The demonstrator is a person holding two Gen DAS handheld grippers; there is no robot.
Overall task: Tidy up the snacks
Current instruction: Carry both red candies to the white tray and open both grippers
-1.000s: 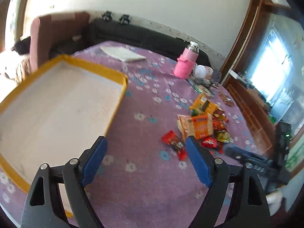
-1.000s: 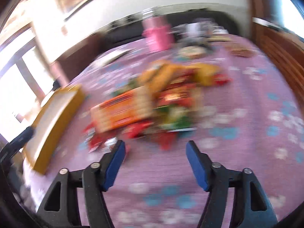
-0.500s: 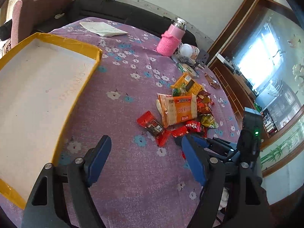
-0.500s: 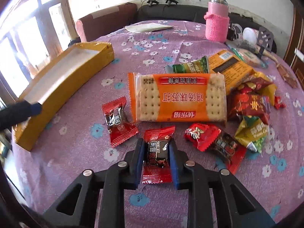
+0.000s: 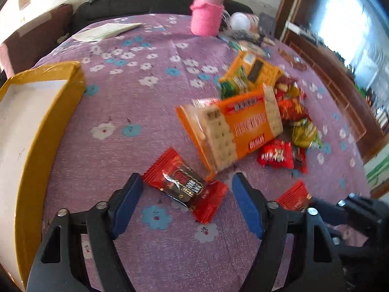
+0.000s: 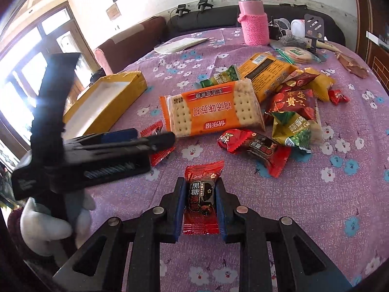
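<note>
A heap of snack packets lies on the purple flowered tablecloth, with an orange cracker pack on its near side. An open yellow box stands to the left. My left gripper points down over a red candy. The candy lies between the closing jaws, and the pads do not press on it. My right gripper is shut on another red candy, which rests on the cloth. The right wrist view shows the left gripper from the side, low over the table.
A pink-sleeved bottle and small clutter stand at the table's far side, with a white paper beside them. Loose packets spread to the right. A white-gloved hand holds the left tool. A dark sofa lies beyond.
My left gripper has swung from the box toward the snacks and come down over a red candy, its jaws narrowing. My right gripper shut on its red candy and still holds it.
</note>
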